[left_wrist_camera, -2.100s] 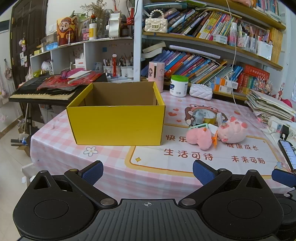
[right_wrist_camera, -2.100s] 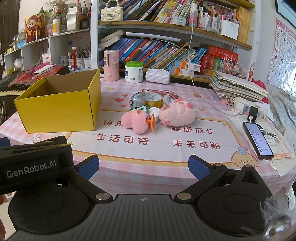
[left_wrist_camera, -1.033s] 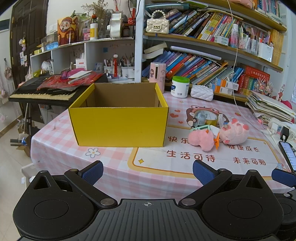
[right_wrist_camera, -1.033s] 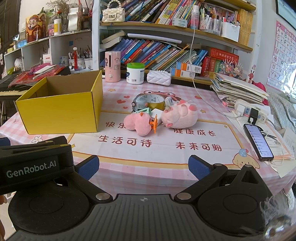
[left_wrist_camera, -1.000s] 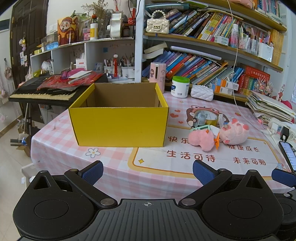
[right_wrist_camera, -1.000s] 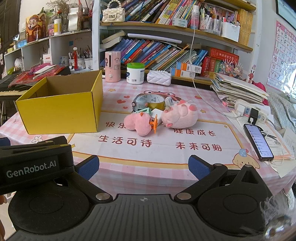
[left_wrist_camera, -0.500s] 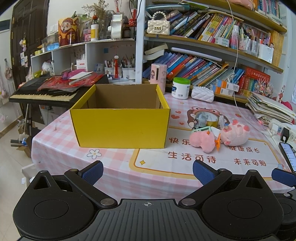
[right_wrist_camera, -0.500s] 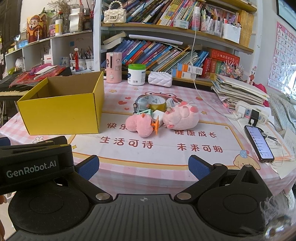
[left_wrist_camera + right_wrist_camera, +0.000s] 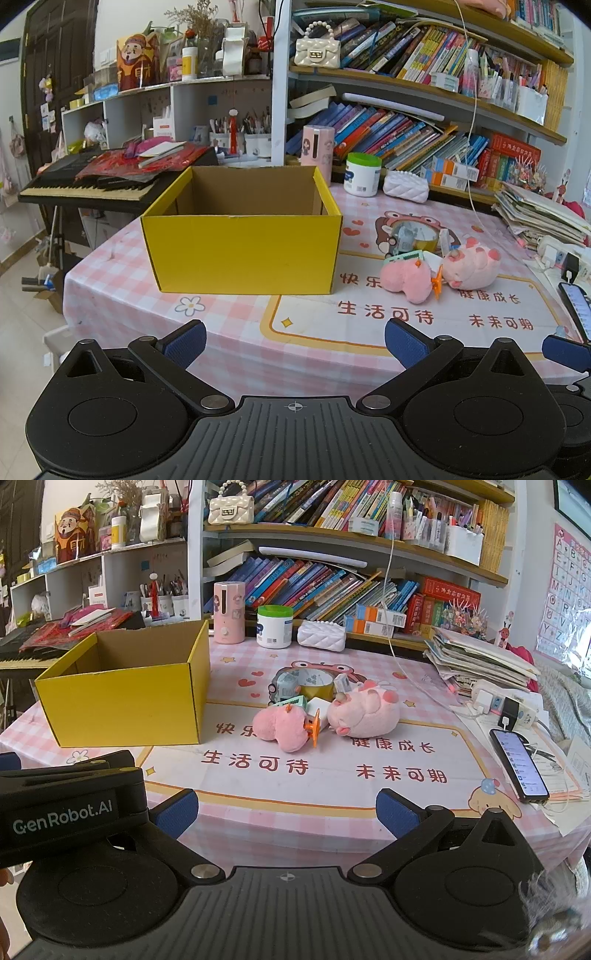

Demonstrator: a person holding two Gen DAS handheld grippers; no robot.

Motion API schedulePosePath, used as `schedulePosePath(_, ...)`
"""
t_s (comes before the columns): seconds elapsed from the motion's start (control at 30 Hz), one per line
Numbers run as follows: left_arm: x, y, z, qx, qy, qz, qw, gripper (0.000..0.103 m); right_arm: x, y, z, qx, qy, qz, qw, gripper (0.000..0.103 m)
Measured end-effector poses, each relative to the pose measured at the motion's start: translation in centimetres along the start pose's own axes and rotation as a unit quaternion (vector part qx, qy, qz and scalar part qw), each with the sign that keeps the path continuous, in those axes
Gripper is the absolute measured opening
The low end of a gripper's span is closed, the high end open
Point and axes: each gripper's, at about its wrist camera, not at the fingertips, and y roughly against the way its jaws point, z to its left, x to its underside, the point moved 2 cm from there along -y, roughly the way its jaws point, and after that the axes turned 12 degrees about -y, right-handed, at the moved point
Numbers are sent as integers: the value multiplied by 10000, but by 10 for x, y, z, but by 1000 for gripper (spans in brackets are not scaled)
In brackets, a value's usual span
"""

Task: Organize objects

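An open yellow cardboard box (image 9: 243,251) (image 9: 125,698) stands on the left of the pink checked table; its visible inside shows nothing. To its right lies a pile: two pink plush toys (image 9: 406,278) (image 9: 364,712), a tape roll (image 9: 317,685), an orange clip (image 9: 314,731) and small cards. My left gripper (image 9: 293,338) is open and empty, held before the table's front edge, facing the box. My right gripper (image 9: 286,808) is open and empty, facing the pile from the front edge. The left gripper's body (image 9: 62,801) shows at left in the right wrist view.
A phone (image 9: 519,764) and a power strip (image 9: 506,705) with cables lie at the table's right. A pink dispenser (image 9: 229,613), a white jar (image 9: 275,626) and a white pouch (image 9: 321,635) stand at the back. Bookshelves are behind; a keyboard (image 9: 85,186) is left.
Both grippers have moved slightly forward and up toward the table; the box and the pile appear a little nearer. Nothing on the table has moved. Both stay open.
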Motion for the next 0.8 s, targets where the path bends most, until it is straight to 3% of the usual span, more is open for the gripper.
schedulePosePath(0.8, 4, -10, -3, 29, -9, 43, 10000, 103, 4, -6, -4, 8, -12, 27, 10000, 103)
